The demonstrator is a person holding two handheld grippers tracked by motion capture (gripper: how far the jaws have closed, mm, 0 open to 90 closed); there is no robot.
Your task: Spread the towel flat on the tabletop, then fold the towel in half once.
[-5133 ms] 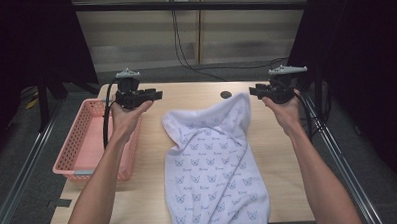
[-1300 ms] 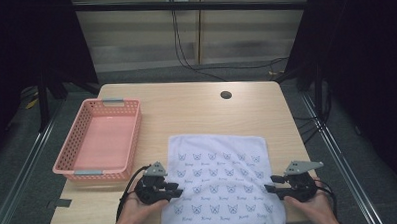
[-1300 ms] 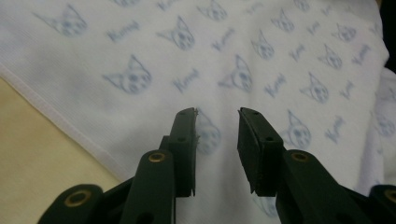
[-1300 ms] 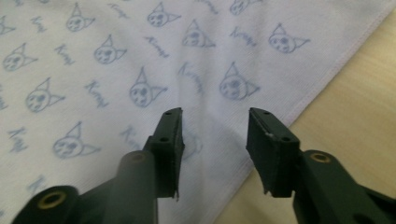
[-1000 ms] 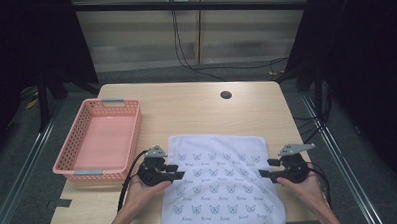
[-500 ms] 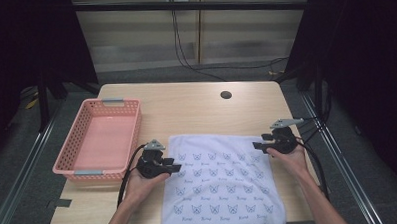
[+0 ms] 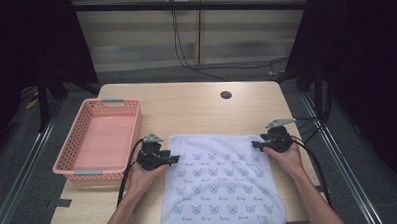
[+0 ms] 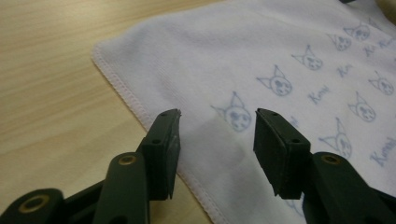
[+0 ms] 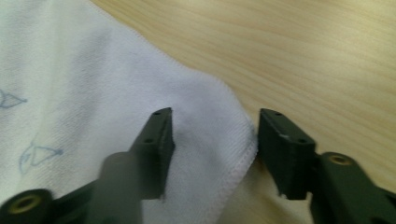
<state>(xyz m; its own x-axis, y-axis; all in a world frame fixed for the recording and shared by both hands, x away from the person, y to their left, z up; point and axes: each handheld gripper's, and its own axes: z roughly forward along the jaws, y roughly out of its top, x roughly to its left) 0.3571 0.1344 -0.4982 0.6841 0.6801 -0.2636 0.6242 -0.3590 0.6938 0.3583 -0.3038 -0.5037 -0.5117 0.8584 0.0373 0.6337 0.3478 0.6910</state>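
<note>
Both tools, left (image 7: 174, 158) and right (image 7: 256, 145), have jaws spread astride the towel's (image 7: 221, 183) far corners, ready to pinch for folding

Your wooden table (image 7: 196, 104), with a towel and a basket on it.

You have a light wood table with rounded corners and a small dark round hole (image 7: 226, 95) near its far edge. A white towel (image 7: 221, 183) printed with small blue cat faces lies flat on the near half, right of centre; its near end runs to the table's near edge, and its stitched hem (image 8: 122, 88) sits flush on the wood. A pink perforated basket (image 7: 70, 164) stands on the left side, just beside the towel without touching it, its left rim about at the table's left edge. Bare wood shows across the far half.
</note>
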